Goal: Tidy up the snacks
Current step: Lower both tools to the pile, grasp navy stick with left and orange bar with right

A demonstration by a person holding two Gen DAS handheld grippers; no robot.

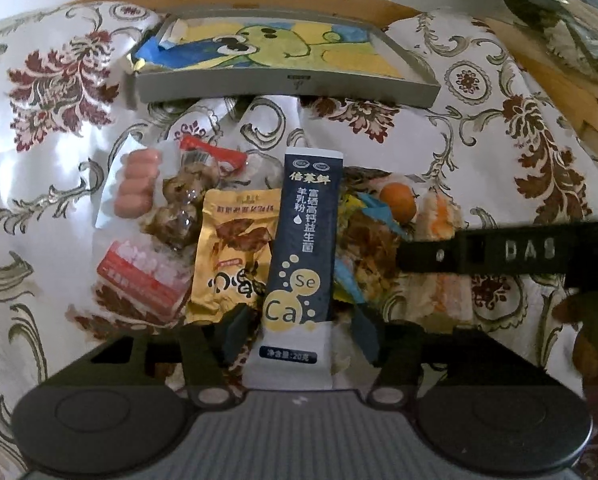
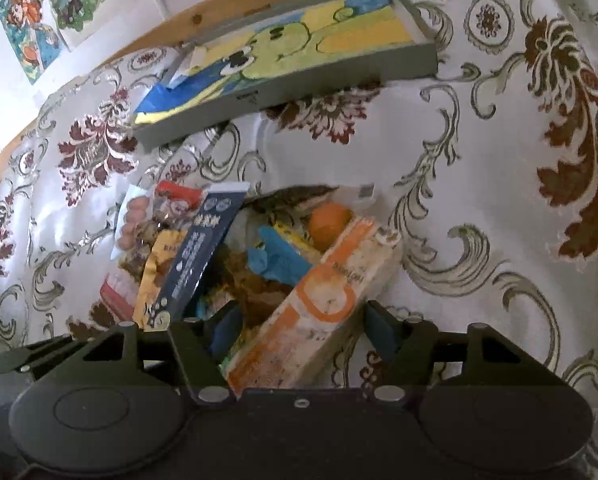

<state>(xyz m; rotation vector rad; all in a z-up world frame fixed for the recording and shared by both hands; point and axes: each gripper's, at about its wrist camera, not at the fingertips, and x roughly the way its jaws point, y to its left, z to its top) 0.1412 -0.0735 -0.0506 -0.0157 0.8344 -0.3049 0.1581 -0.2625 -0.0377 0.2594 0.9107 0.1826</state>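
Two tools low over the snack pile on the clothed bench | left tool (image 1: 299, 330) spread around sachet (image 1: 305, 236), not pinching | right tool (image 2: 303, 326) spread around wafer pack (image 2: 319, 300) | tray (image 1: 283, 84) behind pile | risk: closing off-centre, slick packs slip, drag neighbours, orange (image 2: 329, 220) rolls.

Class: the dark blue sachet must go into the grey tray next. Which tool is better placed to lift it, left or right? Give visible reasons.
Left. The dark blue sachet lies between the left tool's open fingers, pointing toward the grey tray. The right tool straddles the orange-and-white packet instead.
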